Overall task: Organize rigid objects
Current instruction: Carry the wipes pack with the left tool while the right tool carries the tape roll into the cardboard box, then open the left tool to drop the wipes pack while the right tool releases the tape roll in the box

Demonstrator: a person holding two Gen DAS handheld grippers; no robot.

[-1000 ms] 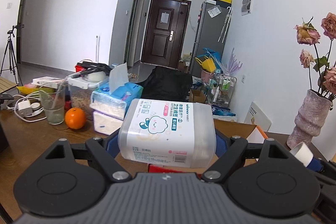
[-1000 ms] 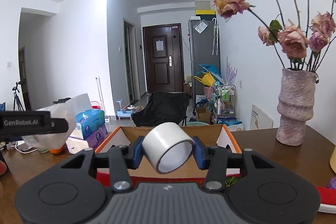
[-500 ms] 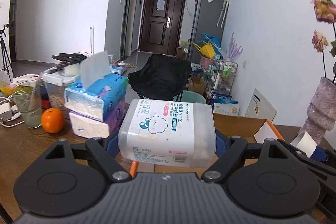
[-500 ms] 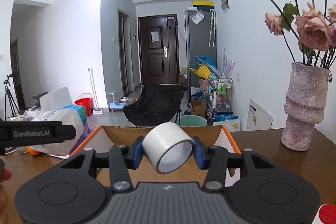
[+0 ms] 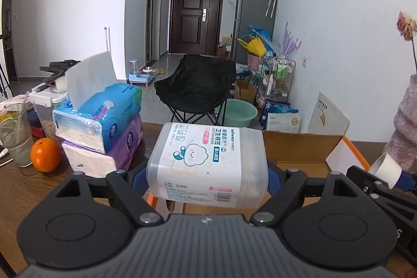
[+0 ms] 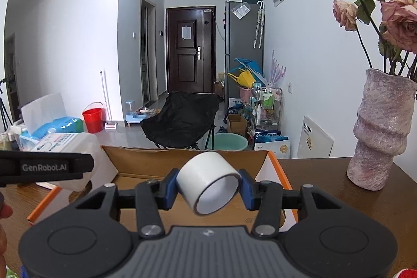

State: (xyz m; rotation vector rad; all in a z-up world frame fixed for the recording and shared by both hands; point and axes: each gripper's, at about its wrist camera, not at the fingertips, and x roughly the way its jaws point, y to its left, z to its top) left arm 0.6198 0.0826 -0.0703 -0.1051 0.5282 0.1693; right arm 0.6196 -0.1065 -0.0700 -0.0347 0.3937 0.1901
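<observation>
A clear plastic box of cotton buds [image 5: 208, 163] with a white label hangs above the left edge of an open cardboard box [image 5: 299, 150]; my left gripper [image 5: 206, 173] is shut on it. In the right wrist view my right gripper [image 6: 208, 186] is shut on a roll of white tape [image 6: 207, 183], held over the same cardboard box [image 6: 146, 160]. The cotton bud box [image 6: 65, 147] and the left gripper's finger show at the left of that view. The tape roll [image 5: 385, 168] and the right gripper's finger appear at the right edge of the left wrist view.
Two stacked tissue packs [image 5: 101, 132], an orange [image 5: 44, 154], a glass [image 5: 15, 137] and a lidded container [image 5: 44, 106] stand on the wooden table left of the box. A pink vase [image 6: 380, 132] of dried roses stands at the right. A black chair [image 6: 179, 121] is beyond the table.
Both grippers have moved forward and slightly down toward the cardboard box, still carrying their objects. The tissue packs and vase look nearer and larger now.
</observation>
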